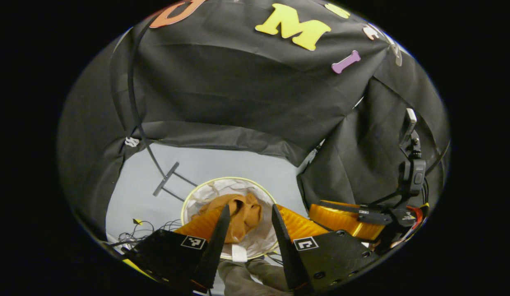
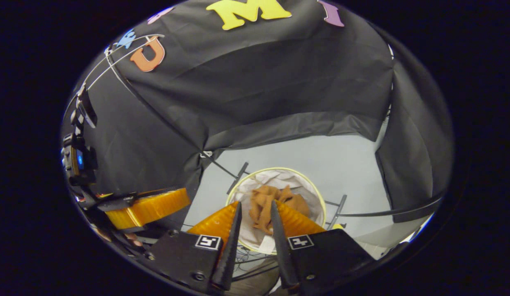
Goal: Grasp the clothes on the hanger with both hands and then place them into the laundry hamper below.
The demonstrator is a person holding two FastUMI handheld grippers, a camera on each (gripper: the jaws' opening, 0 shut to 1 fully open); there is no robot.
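Clothes (image 1: 238, 216) lie bunched inside the laundry hamper (image 1: 189, 201), an orange-brown heap against its pale lining, so I judge the placing done. My left gripper (image 1: 247, 224) hangs above the hamper's mouth with its fingers spread apart and nothing between them; the cloth seen in the gap lies well below, inside the hamper. My right gripper (image 2: 255, 220) is likewise parted, a narrower gap, holding nothing, and also looks down on the heap. Both sit high and side by side, I think because the cloth was meant to drop straight into the opening, which stands on the pale floor (image 1: 222, 164) at the foot of the black cloth wall.

From the left gripper view I can see my other gripper off to the right, near the wall's edge, and a thin black bar with a crosspiece (image 1: 166, 179) just beyond the hamper. From the right gripper view the left gripper sits at the left edge, and the hamper's far rim (image 2: 279, 169) is plainer, with a second crosspiece (image 2: 340, 210) beside it.
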